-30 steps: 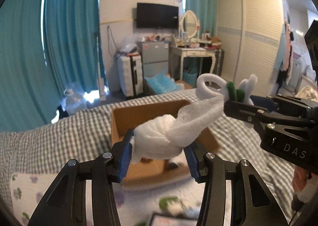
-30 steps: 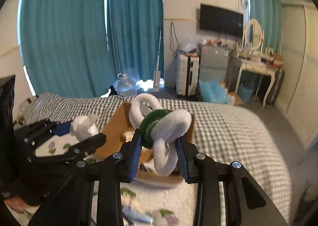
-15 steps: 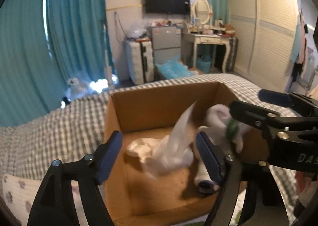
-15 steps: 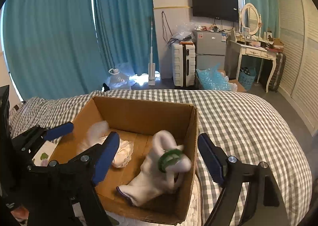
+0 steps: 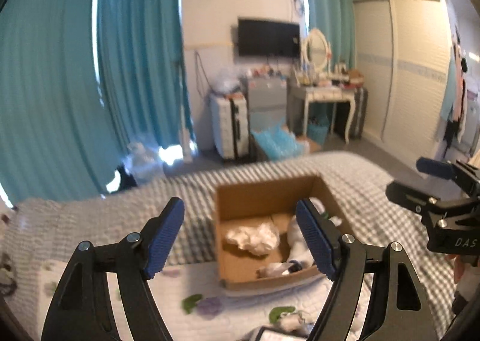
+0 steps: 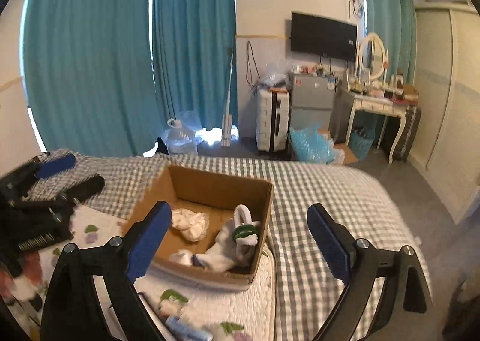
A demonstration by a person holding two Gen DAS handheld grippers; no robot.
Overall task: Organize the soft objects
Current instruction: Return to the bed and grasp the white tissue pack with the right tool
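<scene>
At the far left of the right wrist view, the left gripper (image 6: 64,173) hangs over the grey-and-white checked bedspread (image 6: 324,191), its 2 blue-padded fingers spread wide apart with nothing between them. Just right of it, an open brown cardboard box (image 6: 210,183) sits on the bed, its near edge resting on a white quilted mat printed with green and purple flowers (image 6: 210,308). Inside the box, on the left, lies a crumpled white soft bundle (image 6: 190,222); on the right, against the box's right wall, lies a white sock bundle with a green ring around it (image 6: 237,240). The right gripper (image 6: 240,243) is held above the near side of the box, its jaws fully open and empty, well clear of the contents. In the left wrist view, the same box (image 5: 264,194) shows between the left gripper's (image 5: 240,236) open fingers, with the white bundle (image 5: 253,237) on its floor and the right gripper (image 5: 420,179) at the far right. Teal curtains (image 6: 99,52) hang along the far wall.
</scene>
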